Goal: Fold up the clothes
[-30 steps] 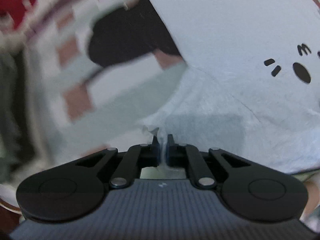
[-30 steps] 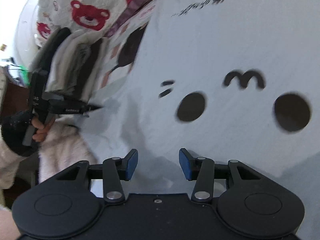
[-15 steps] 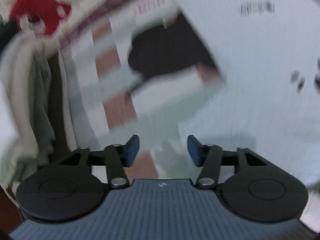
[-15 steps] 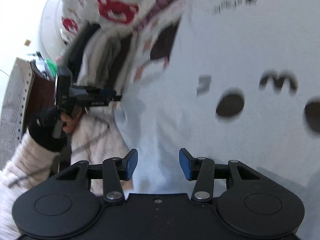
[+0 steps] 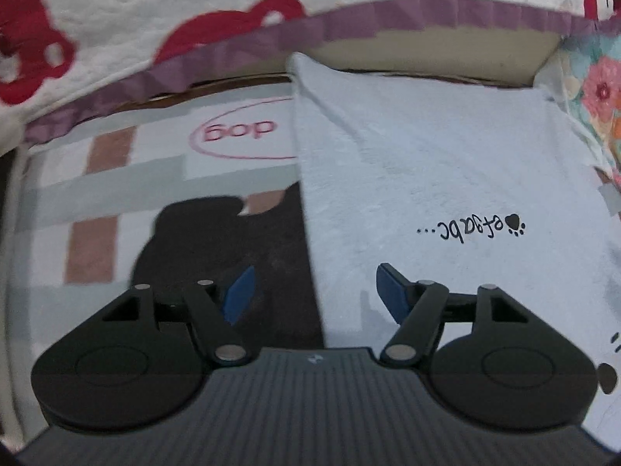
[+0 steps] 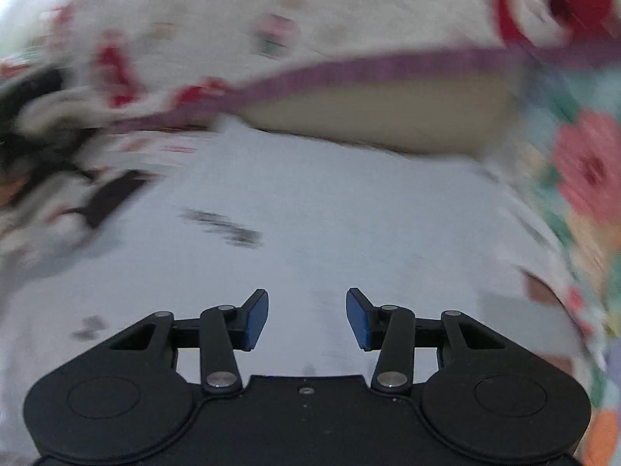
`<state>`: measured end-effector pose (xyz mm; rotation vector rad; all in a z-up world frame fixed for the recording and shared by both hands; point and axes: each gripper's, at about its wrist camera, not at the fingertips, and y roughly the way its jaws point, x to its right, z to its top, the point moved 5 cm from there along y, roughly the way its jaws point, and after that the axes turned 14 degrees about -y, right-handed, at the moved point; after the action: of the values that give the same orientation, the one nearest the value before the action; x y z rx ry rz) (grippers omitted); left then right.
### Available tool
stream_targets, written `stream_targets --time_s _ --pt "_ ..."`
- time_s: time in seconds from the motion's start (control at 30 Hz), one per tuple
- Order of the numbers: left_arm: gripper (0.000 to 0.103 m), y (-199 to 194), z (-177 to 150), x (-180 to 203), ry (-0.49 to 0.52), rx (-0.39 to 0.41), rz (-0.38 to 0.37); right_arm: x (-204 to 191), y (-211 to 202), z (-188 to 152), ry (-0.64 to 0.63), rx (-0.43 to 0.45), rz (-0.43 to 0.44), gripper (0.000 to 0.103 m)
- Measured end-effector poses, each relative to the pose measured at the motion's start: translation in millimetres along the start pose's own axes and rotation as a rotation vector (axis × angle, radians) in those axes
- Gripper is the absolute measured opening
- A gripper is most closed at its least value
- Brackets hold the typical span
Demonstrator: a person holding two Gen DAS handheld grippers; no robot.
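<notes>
**Soft white garment lying flat, both hand-held grippers empty above it**

The white garment [image 5: 446, 178] lies spread on a patterned mat [image 5: 116, 178] with a pink "dog" print, its straight left edge running from near to far over the dark shape printed on the mat. Its far edge reaches close to the purple-trimmed quilt with red bears [image 5: 194, 19]; a floral cloth [image 5: 597, 89] lies at its right. Small black lettering and a paw mark sit on the right half of the garment.

The left hand-held gripper [image 5: 314, 291] hovers over that left edge, its jaws opening, with nothing pinched: one blue pad is over the dark print, the other over the white cloth. The right hand-held gripper [image 6: 306, 318] is over the middle of the garment [image 6: 349, 213]; its jaws stand apart and are closing slightly, with no cloth gathered between the pads. This view is badly blurred, so finer detail there cannot be told.

The fabric looks like a fleecy, thickish knit: light, limp, with no stiffness of its own, and likely to sag and drag behind whatever point is lifted. It should not slip much against the pads. A pinch at an edge or corner is the sensible hold, ideally one corner per gripper, so the fold line stays straight. Grabbing mid-panel would probably only raise a tent of cloth and wrinkle it.
</notes>
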<state>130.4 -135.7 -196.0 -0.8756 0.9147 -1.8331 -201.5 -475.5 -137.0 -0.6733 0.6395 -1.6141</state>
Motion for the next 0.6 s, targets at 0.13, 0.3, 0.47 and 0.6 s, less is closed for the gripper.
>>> stream_targets --time_s 0.13,0.3,0.47,0.6 --pt "0.068 31 15 7 0.002 -0.001 -0.01 66 41 -17 0.284 -0.087 -0.089 0.026" --pt "0.062 52 20 -9 -0.213 -0.022 -0.179 112 61 -32 0.522 -0.107 -0.07 0.009" --pt "0.062 61 5 2 -0.124 -0.058 -0.177 111 78 -28 0.455 -0.17 -0.077 0.04" --pt "0.062 62 -1 9 -0.082 -0.041 -0.153 109 89 -29 0.429 -0.134 -0.13 0.064"
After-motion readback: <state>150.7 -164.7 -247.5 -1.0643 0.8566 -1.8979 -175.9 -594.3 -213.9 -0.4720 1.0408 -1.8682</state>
